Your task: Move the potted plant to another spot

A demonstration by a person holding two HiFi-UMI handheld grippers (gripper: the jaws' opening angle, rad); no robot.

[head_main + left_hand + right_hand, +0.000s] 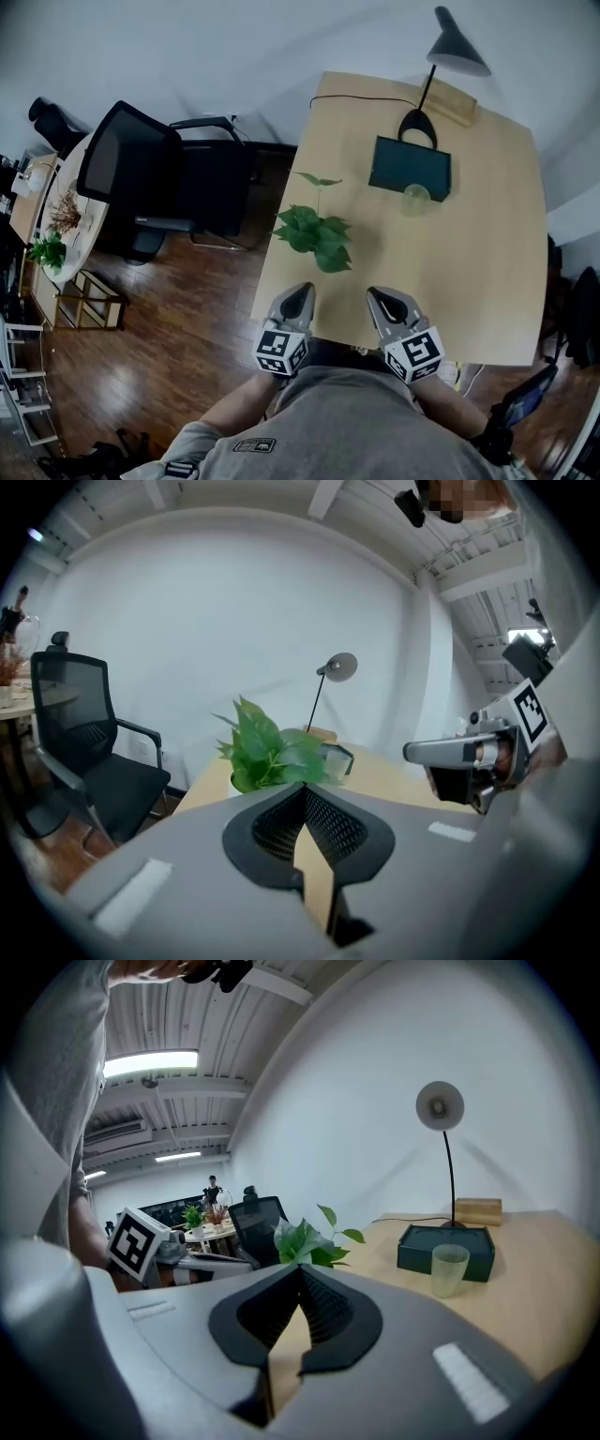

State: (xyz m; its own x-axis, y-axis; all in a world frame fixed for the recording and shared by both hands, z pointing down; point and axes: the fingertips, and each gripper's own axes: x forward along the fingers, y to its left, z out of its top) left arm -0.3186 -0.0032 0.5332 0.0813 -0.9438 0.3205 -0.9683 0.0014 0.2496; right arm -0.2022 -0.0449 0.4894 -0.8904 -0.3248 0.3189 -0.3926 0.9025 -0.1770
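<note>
The potted plant [315, 236], leafy green with one tall sprig, stands near the left edge of the light wooden table [487, 272]. It shows just beyond the jaws in the left gripper view [272, 754] and the right gripper view [306, 1241]. My left gripper [298, 302] and right gripper [385, 306] hover side by side over the table's near edge, a short way in front of the plant, one to each side. Both are shut with nothing between the jaws. The pot itself is mostly hidden by leaves.
Behind the plant lie a dark green box [410, 167], a pale translucent cup [416, 198] and a black desk lamp [441, 66]. A black office chair [155, 178] stands left of the table. A small round table with plants [56, 234] is at far left.
</note>
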